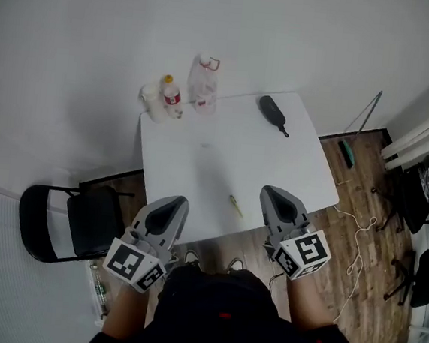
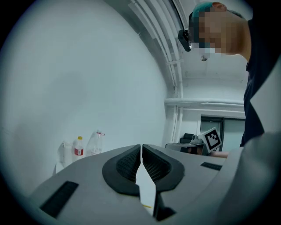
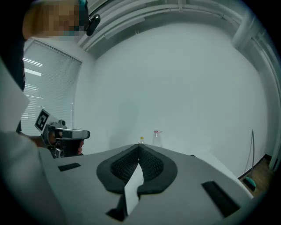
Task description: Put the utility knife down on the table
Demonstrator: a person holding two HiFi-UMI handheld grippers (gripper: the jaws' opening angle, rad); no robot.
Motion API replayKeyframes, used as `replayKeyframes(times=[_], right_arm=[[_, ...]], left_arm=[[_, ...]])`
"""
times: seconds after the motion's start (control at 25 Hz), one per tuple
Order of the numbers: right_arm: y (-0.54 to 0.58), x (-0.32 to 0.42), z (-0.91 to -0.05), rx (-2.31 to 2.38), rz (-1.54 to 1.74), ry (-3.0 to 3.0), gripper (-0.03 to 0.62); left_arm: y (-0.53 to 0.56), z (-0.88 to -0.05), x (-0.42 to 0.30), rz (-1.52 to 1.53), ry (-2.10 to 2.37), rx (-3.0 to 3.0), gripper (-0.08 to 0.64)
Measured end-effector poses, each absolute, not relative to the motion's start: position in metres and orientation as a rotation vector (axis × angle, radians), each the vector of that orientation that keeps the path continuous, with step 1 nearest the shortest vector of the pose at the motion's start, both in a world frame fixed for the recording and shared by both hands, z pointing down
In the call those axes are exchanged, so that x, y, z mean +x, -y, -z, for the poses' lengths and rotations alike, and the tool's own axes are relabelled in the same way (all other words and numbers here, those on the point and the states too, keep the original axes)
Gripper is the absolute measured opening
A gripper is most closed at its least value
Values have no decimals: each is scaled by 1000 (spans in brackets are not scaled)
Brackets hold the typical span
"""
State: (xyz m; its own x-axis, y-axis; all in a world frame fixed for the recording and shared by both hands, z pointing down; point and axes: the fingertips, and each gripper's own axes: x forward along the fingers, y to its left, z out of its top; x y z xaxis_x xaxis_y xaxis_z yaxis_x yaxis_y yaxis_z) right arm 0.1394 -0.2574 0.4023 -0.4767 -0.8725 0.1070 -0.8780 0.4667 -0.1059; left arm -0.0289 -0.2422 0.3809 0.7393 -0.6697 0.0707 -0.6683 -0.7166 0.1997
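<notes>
A slim yellow utility knife [image 1: 236,205] lies on the white table [image 1: 201,158], near its front edge, between my two grippers and touching neither. My left gripper [image 1: 172,203] hangs over the table's front left edge, with its jaws shut together and nothing between them [image 2: 141,147]. To the right of the knife, my right gripper [image 1: 273,192] is shut too and holds nothing [image 3: 138,147]. A sliver of yellow shows through the gap under the left jaws in the left gripper view.
Two bottles [image 1: 172,95] [image 1: 205,82] and a white cup stand at the table's back left corner. A black handled tool [image 1: 273,114] lies at the back right. A black folding chair [image 1: 66,224] is left of the table. Cables [image 1: 356,233] and office chairs [image 1: 424,187] are on the floor at right.
</notes>
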Motion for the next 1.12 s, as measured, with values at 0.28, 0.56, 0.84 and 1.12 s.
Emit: replayKeyframes(times=[0.28,0.56,0.84,1.12], right_arm=[[226,159,-357,1657,-50,2657,21],[217,156,-342,1636,-21,2699,21],[214,149,-340,1596,-57,2763,21],[214,145,-345,1576,15,2697,21]], left_arm=[[239,-349,-11,51,1033,2827,34],[236,-339,-5,68,1009,2843,34],[238,-340,-11,65,1034,2832,34],[238,-343,-16,56,1051,2820,34]])
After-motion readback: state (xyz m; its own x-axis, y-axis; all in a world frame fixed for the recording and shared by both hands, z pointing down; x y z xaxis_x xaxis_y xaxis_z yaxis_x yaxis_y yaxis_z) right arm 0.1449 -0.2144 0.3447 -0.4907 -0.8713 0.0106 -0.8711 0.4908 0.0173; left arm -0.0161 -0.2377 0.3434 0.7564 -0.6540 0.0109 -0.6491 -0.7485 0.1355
